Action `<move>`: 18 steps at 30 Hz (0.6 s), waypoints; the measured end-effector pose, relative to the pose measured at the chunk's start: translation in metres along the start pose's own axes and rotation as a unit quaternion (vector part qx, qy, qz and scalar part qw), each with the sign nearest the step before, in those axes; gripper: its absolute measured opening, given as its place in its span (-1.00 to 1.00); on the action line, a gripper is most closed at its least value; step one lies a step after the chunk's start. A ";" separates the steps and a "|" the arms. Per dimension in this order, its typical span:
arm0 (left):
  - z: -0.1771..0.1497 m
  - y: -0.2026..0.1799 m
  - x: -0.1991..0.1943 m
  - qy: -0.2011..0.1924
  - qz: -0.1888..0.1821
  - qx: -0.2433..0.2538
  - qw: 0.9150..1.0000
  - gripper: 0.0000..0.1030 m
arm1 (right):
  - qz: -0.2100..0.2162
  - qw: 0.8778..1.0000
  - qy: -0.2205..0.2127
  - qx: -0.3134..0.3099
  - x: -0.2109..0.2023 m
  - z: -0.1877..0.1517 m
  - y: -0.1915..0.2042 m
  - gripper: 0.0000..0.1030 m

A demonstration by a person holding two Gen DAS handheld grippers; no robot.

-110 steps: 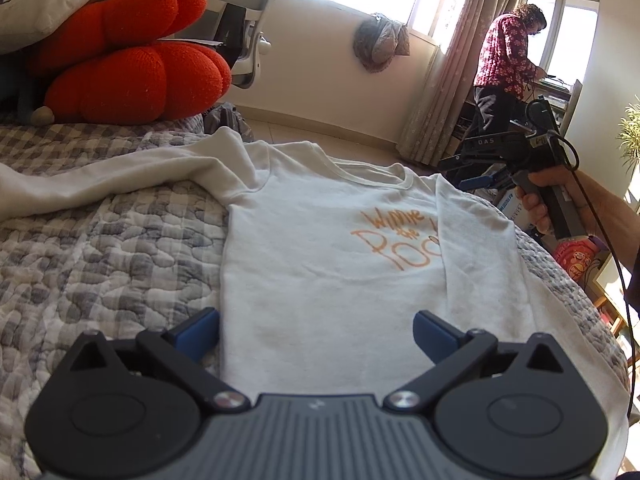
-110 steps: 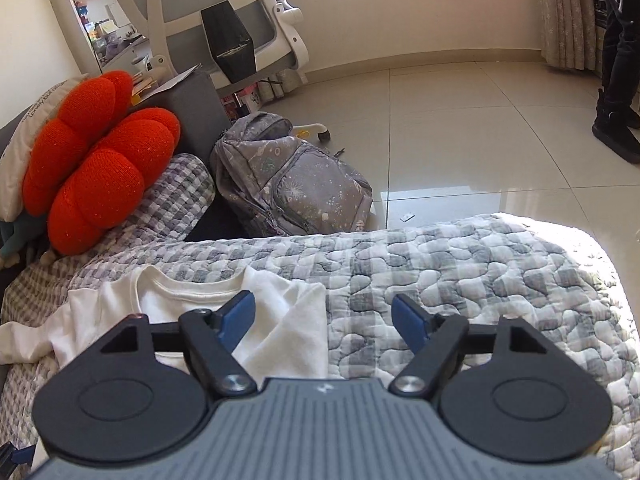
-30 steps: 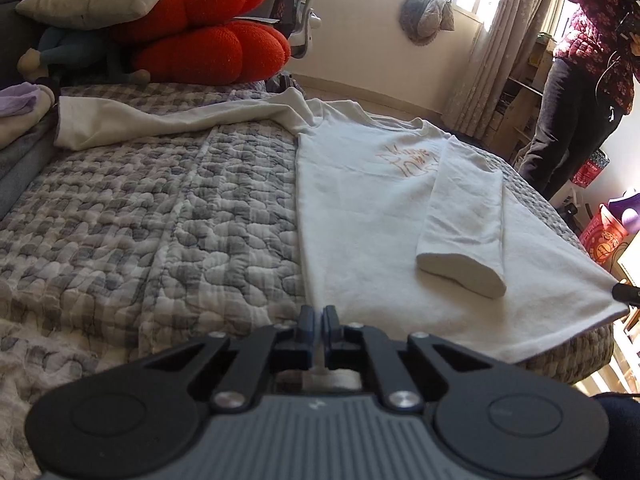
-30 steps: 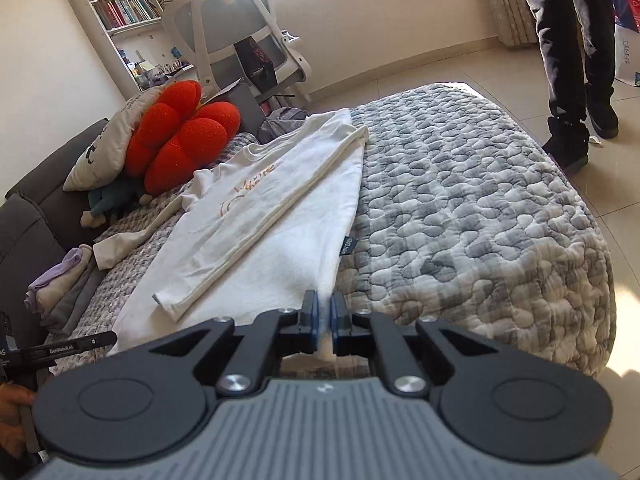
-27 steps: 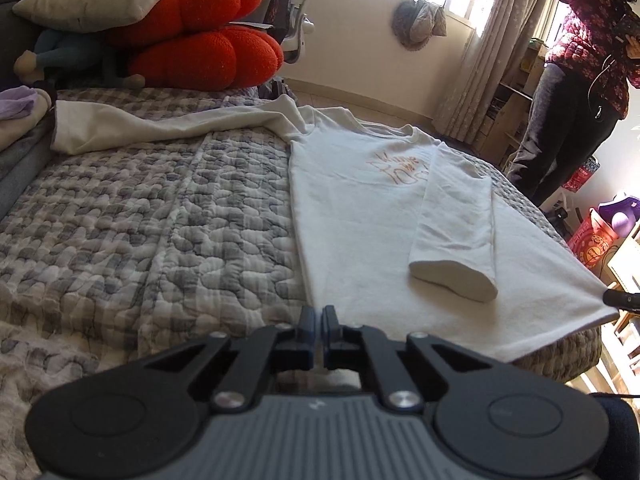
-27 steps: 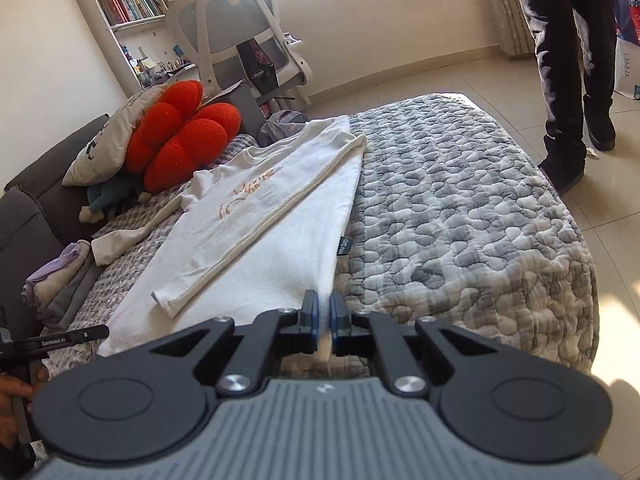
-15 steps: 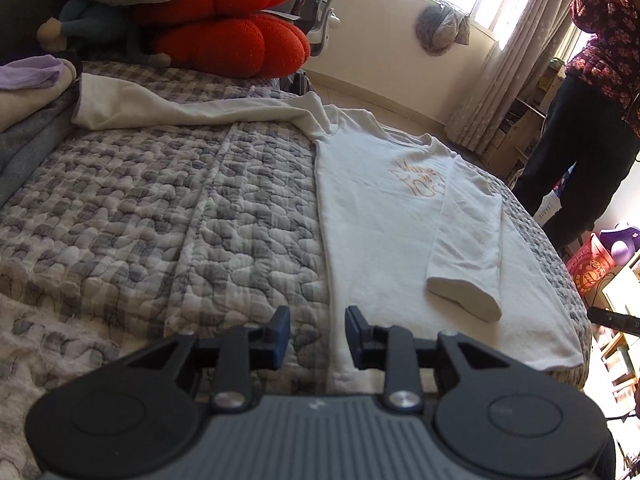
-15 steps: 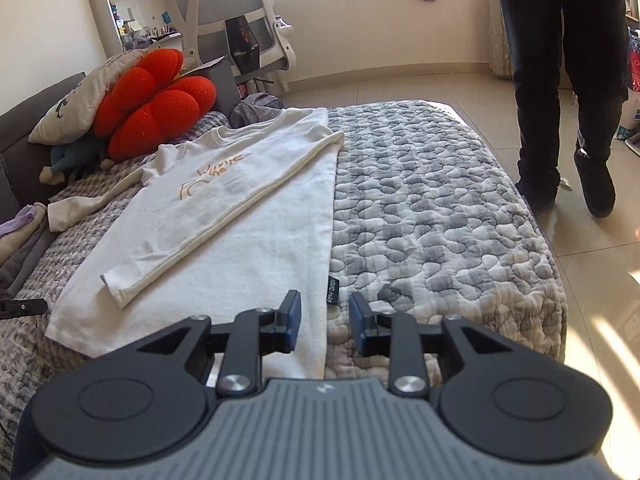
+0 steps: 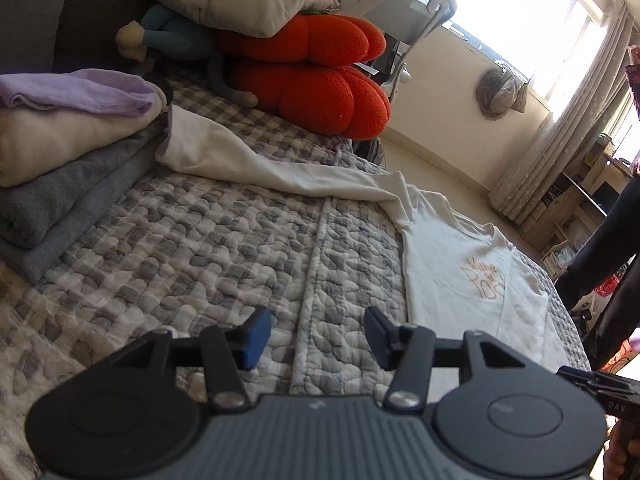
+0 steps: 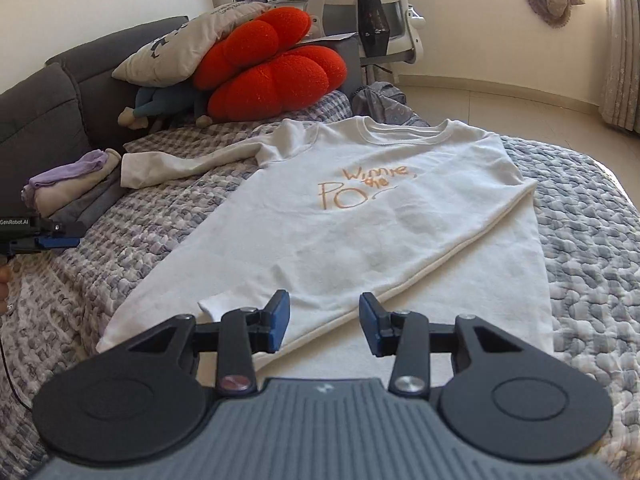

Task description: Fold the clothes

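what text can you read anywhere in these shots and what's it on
"Winnie, the Po": orange script on the white shirt; the word's end is hidden under the folded sleeve.
"GenRobot.AI": white label on the left tongs, seen from the right wrist.
"DAS": small print on the right tongs' body, at the left-wrist view's edge.
Dark print on the grey pillow: unreadable.
Both tongs are open.

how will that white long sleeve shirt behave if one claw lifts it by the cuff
The white shirt likely goes floppy: it drapes flat over the quilt. The outstretched sleeve lies creased, so it should trail and sag. Probably light; the folded sleeve could slide open.
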State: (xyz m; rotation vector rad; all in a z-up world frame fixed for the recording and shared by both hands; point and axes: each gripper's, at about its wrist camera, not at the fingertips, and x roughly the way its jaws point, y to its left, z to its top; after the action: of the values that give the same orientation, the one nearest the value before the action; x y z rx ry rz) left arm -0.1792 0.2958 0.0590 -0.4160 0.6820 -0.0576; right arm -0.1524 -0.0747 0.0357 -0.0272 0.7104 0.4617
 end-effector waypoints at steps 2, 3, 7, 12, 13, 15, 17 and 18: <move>0.014 0.007 0.006 -0.007 0.007 -0.008 1.000 0.06 | 0.016 0.999 0.028 -0.028 0.021 0.001 0.017 -0.17; 0.021 0.010 0.009 -0.010 0.011 -0.012 1.000 0.06 | 0.020 0.998 0.044 -0.035 0.031 0.000 0.024 -0.17; 0.050 0.024 0.020 -0.024 0.026 -0.029 0.999 0.06 | 0.085 0.993 0.041 -0.068 0.044 0.001 0.051 -0.12; 0.089 0.033 0.040 -0.040 0.061 -0.023 0.997 0.35 | 0.033 0.999 0.001 -0.023 0.055 0.019 0.050 -0.16; 0.099 0.031 0.048 -0.040 0.079 -0.009 0.996 0.42 | 0.029 1.000 -0.003 -0.001 0.058 0.020 0.044 -0.16; 0.115 0.031 0.069 -0.037 0.113 0.010 0.993 0.53 | 0.028 0.998 -0.010 0.048 0.065 0.024 0.032 -0.16; 0.126 0.037 0.090 -0.036 0.146 0.015 0.988 0.54 | 0.021 0.998 -0.014 0.056 0.070 0.024 0.030 -0.16; 0.132 0.042 0.103 -0.034 0.164 0.014 0.986 0.55 | 0.016 0.998 -0.015 0.053 0.072 0.025 0.031 -0.16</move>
State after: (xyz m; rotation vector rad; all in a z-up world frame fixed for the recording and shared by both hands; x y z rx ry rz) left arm -0.0200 0.3619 0.0730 -0.2726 0.6733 0.2585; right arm -0.1022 -0.0141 0.0129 0.0912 0.7062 0.4538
